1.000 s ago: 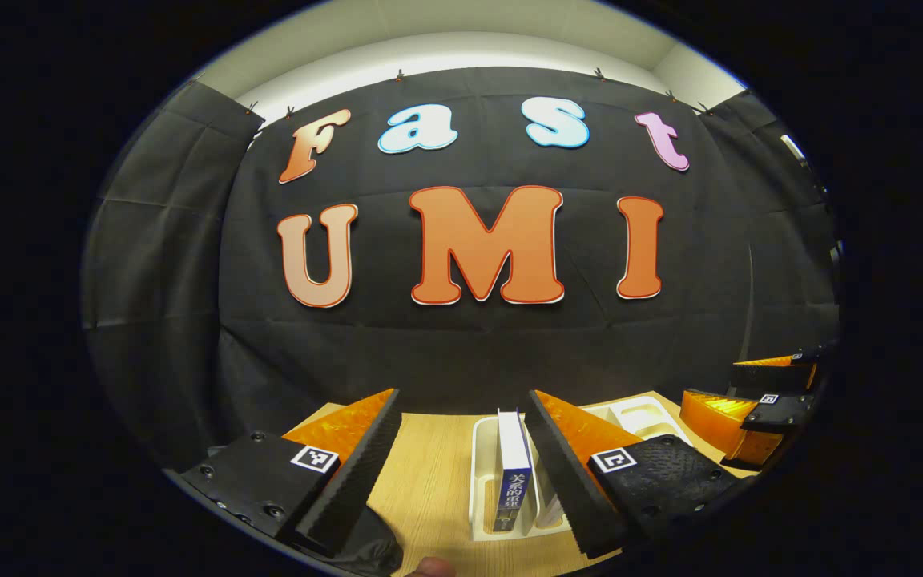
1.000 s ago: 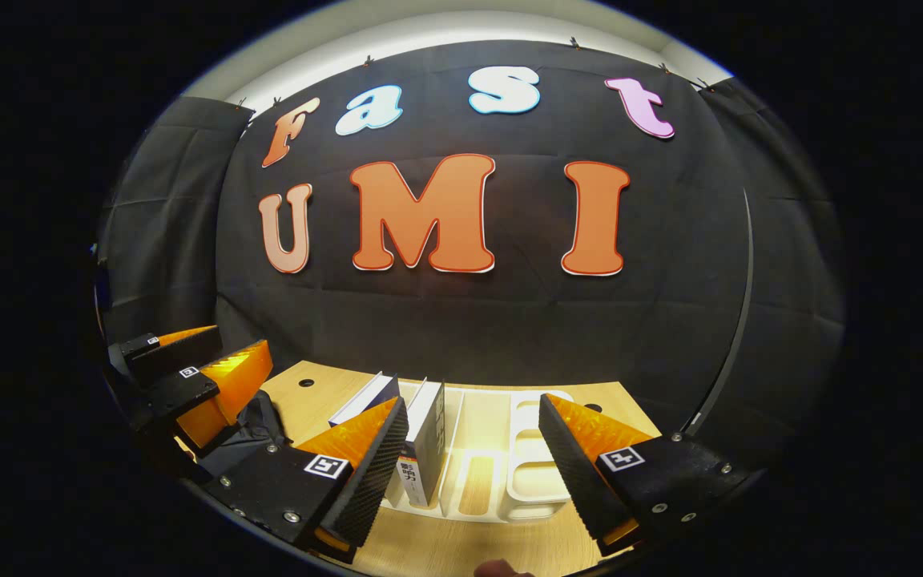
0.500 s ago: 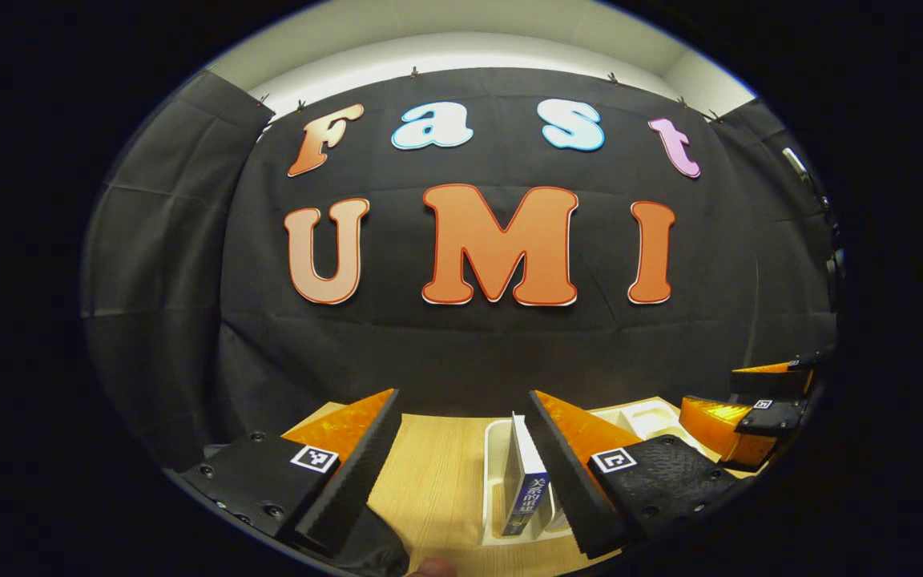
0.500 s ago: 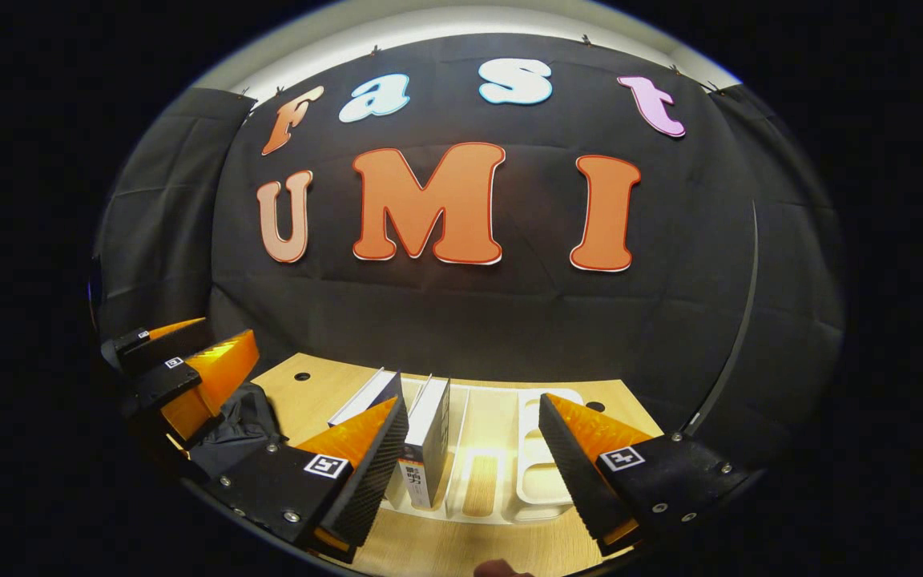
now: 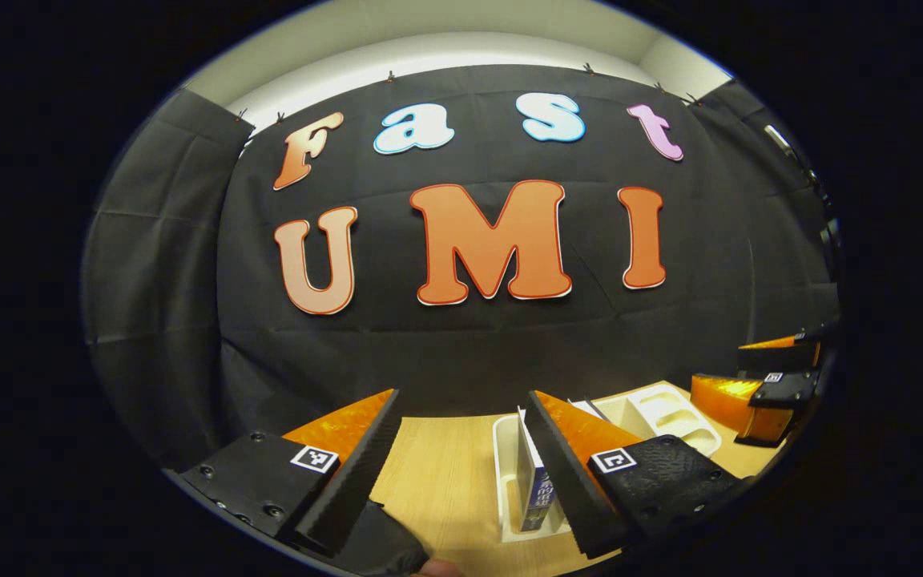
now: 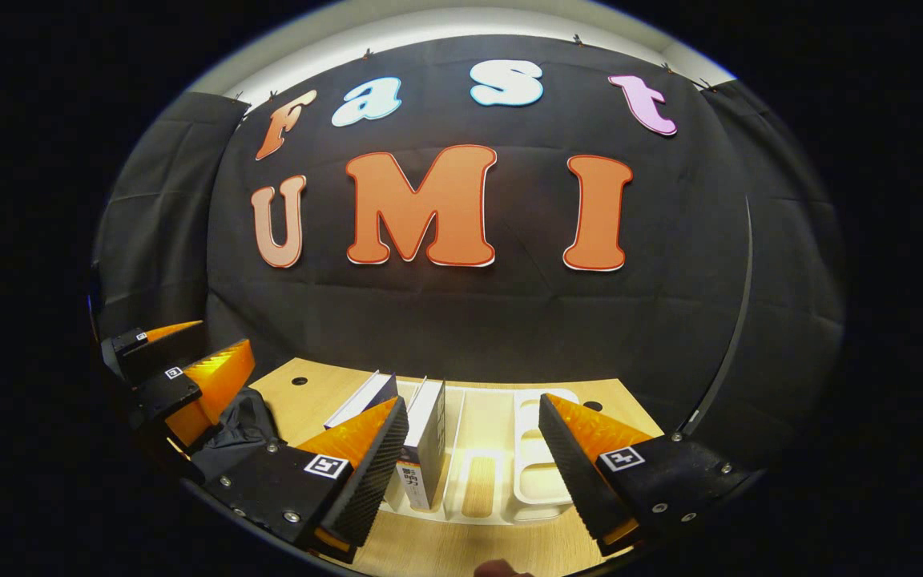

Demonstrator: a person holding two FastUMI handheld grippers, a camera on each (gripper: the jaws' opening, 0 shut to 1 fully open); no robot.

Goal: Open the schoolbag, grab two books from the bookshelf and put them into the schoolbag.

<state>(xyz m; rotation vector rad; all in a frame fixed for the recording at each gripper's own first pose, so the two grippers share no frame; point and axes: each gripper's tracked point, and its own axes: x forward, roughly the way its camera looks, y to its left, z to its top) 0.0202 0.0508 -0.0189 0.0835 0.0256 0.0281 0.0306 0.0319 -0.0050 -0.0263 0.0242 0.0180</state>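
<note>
On the light wooden table [image 6: 309, 401] stands a white plastic slotted bookshelf [image 6: 538, 493], w/ two books upright-ish in its left slots. In right gripper view, the right gripper [image 6: 473, 461] hovers over the rack, jaws wide open, nothing between them; a dark-covered book w/ white page edge [image 6: 427, 437] sits just beside its left finger, and a second, blue-covered book [image 6: 365, 398] leans further left. Crumpled black fabric schoolbag [image 6: 239, 425] lies at the table's left edge, below the left gripper [image 6: 181, 365]. In left gripper view, left gripper's jaws are also open & empty, hanging above bare table left of the bookshelf; the blue-covered book is partly hidden behind its right finger. Can't tell if schoolbag is unzipped.
</note>
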